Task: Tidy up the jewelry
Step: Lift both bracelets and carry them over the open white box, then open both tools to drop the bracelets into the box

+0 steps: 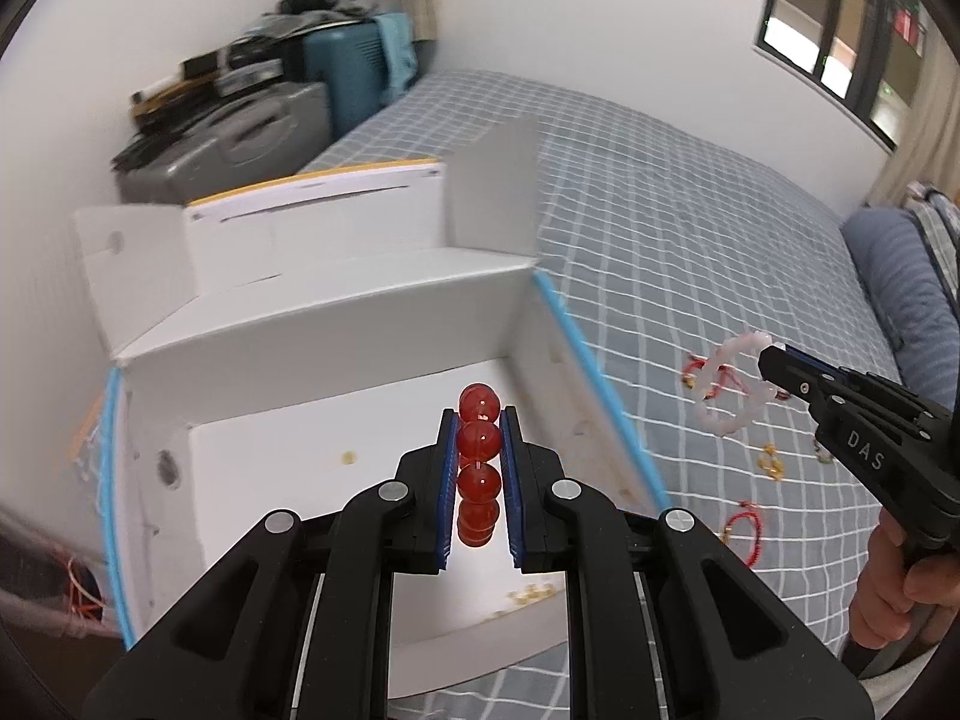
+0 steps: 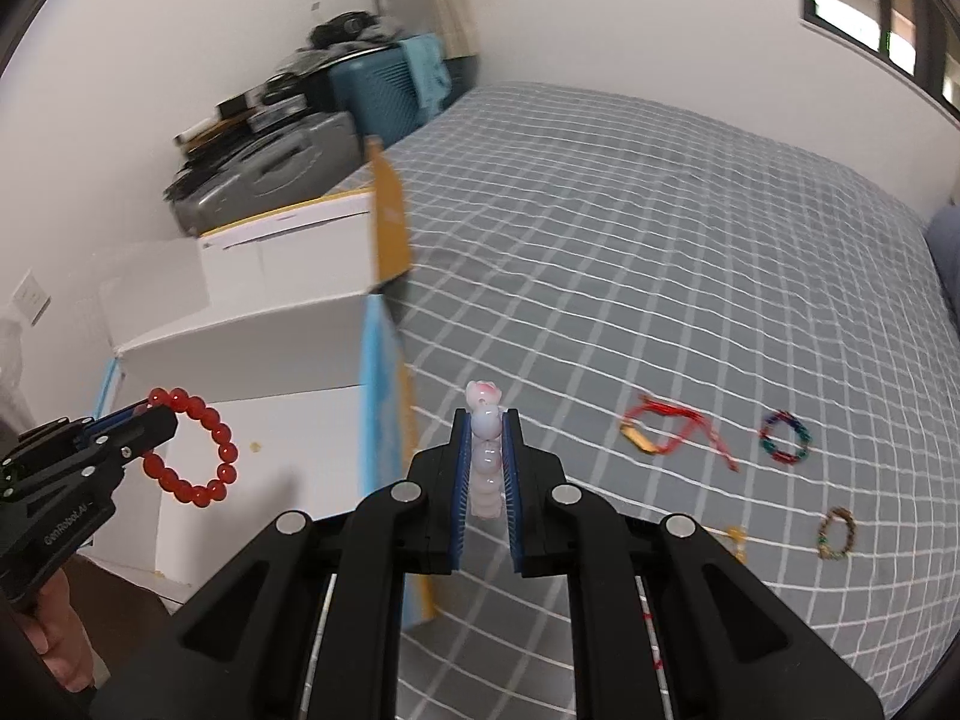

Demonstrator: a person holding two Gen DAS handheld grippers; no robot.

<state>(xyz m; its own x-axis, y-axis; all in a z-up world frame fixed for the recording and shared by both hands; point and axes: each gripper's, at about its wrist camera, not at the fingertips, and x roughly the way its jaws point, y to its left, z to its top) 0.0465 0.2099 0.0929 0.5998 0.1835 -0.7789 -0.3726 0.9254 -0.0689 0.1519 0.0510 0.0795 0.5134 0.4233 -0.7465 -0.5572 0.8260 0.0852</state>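
Two grippers were in use, each clamped on a bead bracelet. The left gripper (image 1: pixel 479 420) had its jaws pressed against a red bead bracelet (image 1: pixel 479 461); in the left wrist view four beads showed edge-on between the blue pads, the top bead standing clear of the fingertips. This bracelet hung over the open white box (image 1: pixel 336 360), above its white floor. In the right wrist view the same bracelet (image 2: pixel 201 450) appeared as a full ring, held by its near side, in front of the box wall.

The right gripper (image 2: pixel 486 420) was closed on a pale pink bead bracelet (image 2: pixel 485 456), also seen edge-on, with a pink-marked bead at the top. It hung over the grey checked bedspread (image 2: pixel 600 210), just right of the box's blue-edged wall. From the left wrist view the pale ring (image 1: pixel 729 387) dangled from the fingertips, with a hand (image 1: pixel 900 576) on the handle below.

A few small gold pieces (image 1: pixel 528 594) lay on the box floor near its front corner. On the bedspread beyond lay a red cord bracelet (image 2: pixel 672 432), a multicoloured bead ring (image 2: pixel 785 437), a brownish bead bracelet (image 2: pixel 837 534) and a small gold item (image 2: pixel 735 537).

Farther off, the box flaps stood open. Against the wall beyond sat grey luggage (image 2: pixel 270 180) and a blue case (image 2: pixel 372 96), blurred.
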